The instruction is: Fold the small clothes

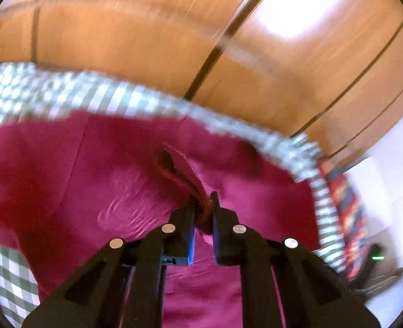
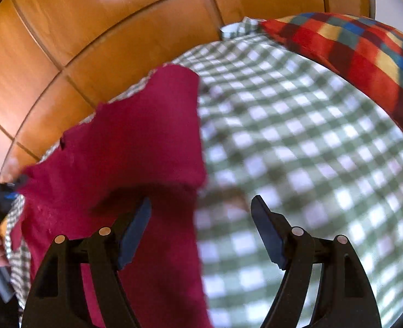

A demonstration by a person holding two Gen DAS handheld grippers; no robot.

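Right now the left claw (image 1: 203, 207) pinches a bunched fold of the crimson garment (image 1: 97, 169), which lies spread on the green-checked bedsheet (image 2: 297, 142). Over its right edge hangs the right claw (image 2: 200, 213), jaws wide, gripping nothing. Nearby, a multicoloured checked pillow (image 2: 360, 52) lies beside wooden wardrobe doors (image 2: 92, 24).

Both wrist views look steeply down, close; sharing crimson cloth (image 1: 64, 164).

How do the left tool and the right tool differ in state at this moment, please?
The left tool is shut on a fold of the maroon cloth; the right tool is open and holds nothing. Both are black with blue pads and hang over the checked cover.
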